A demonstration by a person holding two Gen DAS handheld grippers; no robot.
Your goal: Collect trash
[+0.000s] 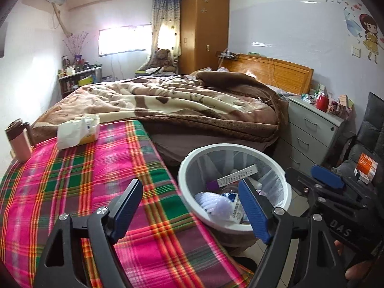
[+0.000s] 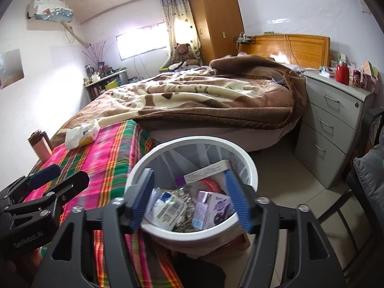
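Note:
A white trash bin (image 1: pixel 184 168) (image 2: pixel 249 168) with a clear liner stands on the floor beside a plaid-covered table (image 1: pixel 79 180) (image 2: pixel 103 153). It holds boxes, a purple carton (image 2: pixel 213 210) and wrappers. My left gripper (image 1: pixel 189 206) is open and empty, over the table's right edge next to the bin. My right gripper (image 2: pixel 189 199) is open and empty, right above the bin's mouth. A crumpled tissue pack (image 1: pixel 78 132) (image 2: pixel 82 133) lies at the table's far end, and a pink flask (image 1: pixel 20 141) (image 2: pixel 40 147) stands at its far left corner.
A bed with a brown blanket (image 1: pixel 180 100) (image 2: pixel 204 93) lies behind the table. A grey drawer cabinet (image 1: pixel 314 132) (image 2: pixel 336 120) stands to the right with a red cup and small items on it. A dark chair (image 1: pixel 367 144) (image 2: pixel 367 168) is at the far right.

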